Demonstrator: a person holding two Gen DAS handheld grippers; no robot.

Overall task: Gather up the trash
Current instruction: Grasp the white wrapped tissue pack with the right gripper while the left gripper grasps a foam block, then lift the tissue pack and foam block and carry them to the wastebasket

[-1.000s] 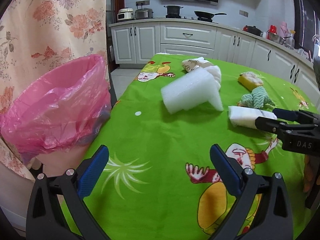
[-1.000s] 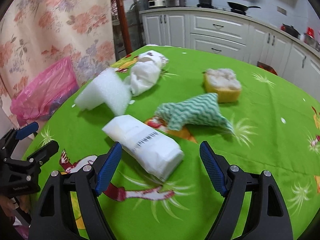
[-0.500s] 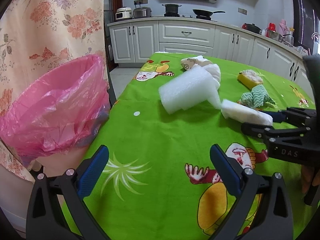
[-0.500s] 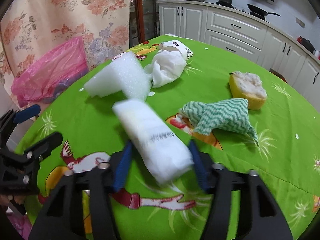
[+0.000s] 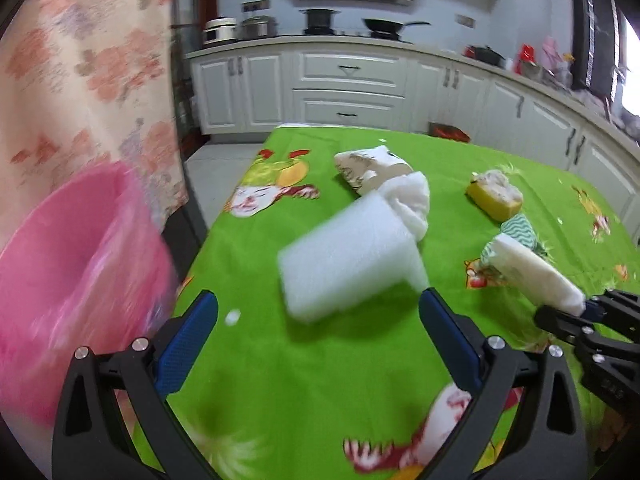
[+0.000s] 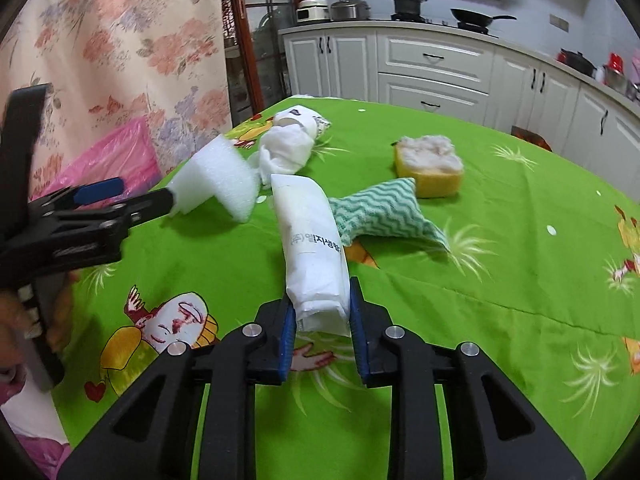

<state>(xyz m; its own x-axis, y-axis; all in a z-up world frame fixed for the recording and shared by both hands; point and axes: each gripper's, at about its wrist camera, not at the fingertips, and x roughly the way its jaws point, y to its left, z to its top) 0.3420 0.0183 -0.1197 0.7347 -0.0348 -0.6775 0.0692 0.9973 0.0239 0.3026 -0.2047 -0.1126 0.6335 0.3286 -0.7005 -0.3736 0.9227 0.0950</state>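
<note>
Item in hand: our right tool [image 6: 319,320], jaws just closing, pinches the near end of the white paper-wrapped tissue pack [image 6: 310,240] at table [image 6: 500,280] centre. Our left tool [image 5: 318,344] stands wide and empty, the white foam block [image 5: 352,256] at its 12 o'clock. Next, we judge: lift and carry to the pink-lined bin [image 5: 72,280] at 9 o'clock.
</note>
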